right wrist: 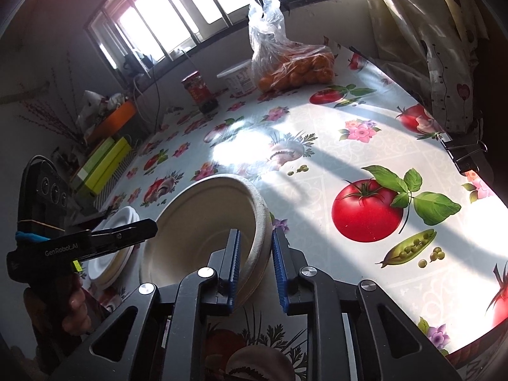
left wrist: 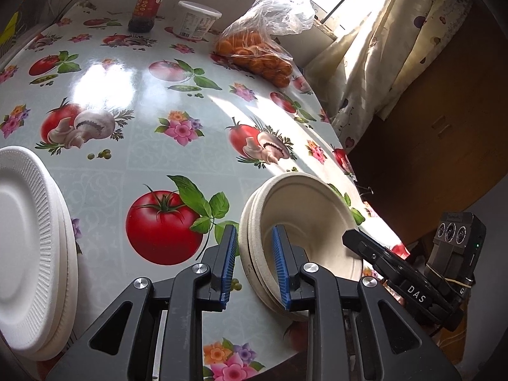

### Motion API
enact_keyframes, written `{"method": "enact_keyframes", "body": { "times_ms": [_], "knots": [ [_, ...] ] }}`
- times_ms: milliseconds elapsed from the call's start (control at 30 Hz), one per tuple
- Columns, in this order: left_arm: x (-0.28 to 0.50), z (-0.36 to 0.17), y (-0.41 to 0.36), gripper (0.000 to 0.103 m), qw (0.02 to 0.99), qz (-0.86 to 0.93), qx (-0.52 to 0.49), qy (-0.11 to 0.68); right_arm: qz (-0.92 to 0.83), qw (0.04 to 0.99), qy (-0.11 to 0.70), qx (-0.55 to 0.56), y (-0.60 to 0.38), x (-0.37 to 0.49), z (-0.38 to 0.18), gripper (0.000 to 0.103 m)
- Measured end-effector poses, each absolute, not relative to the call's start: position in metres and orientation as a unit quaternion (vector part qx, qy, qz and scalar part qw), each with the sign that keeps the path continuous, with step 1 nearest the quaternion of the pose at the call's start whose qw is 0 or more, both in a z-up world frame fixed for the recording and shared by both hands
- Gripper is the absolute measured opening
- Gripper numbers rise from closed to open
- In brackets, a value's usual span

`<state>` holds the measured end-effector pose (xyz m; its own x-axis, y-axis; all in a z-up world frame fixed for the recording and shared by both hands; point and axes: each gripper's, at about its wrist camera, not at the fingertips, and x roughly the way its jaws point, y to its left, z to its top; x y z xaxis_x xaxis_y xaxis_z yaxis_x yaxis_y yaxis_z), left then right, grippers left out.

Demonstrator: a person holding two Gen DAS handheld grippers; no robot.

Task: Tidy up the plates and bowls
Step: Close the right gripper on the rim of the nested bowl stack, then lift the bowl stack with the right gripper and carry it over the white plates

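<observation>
A stack of cream paper bowls (left wrist: 304, 219) stands on the table's near right part. My left gripper (left wrist: 254, 262) straddles the stack's left rim, one finger outside and one inside, jaws partly open and not pressed on it. My right gripper (right wrist: 255, 265) straddles the same stack (right wrist: 203, 222) at its right rim, also with gaps at both pads. The right gripper's finger (left wrist: 365, 244) shows at the bowls' right in the left wrist view. A stack of white foam plates (left wrist: 28, 238) lies at the left; it also shows in the right wrist view (right wrist: 117, 222).
The table wears a glossy oilcloth (left wrist: 165, 146) printed with tomatoes and flowers. At its far end stand a sauce jar (left wrist: 147, 6), a white tub (left wrist: 195, 19) and a plastic bag of oranges (left wrist: 254, 54). A curtain (left wrist: 381, 63) hangs past the right edge.
</observation>
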<state>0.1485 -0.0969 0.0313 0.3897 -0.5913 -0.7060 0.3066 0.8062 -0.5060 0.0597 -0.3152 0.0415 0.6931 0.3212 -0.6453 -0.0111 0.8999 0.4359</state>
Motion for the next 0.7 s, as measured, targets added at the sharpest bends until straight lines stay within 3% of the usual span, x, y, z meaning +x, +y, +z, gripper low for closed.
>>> {"method": "enact_keyframes", "body": {
  "times_ms": [200,300,700],
  "knots": [
    [0.148,0.029,-0.1,0.024,0.819,-0.267,-0.142,0.488,0.092,0.896,0.374,0.223,-0.322,0.055,0.044,0.021],
    [0.148,0.026,-0.099,0.024,0.817,-0.265,-0.145,0.491,0.093,0.894,0.374,0.228,-0.326,0.056,0.044,0.028],
    [0.145,0.024,-0.101,0.024,0.817,-0.266,-0.147,0.49,0.101,0.887,0.389,0.23,-0.324,0.06,0.037,0.027]
  ]
}}
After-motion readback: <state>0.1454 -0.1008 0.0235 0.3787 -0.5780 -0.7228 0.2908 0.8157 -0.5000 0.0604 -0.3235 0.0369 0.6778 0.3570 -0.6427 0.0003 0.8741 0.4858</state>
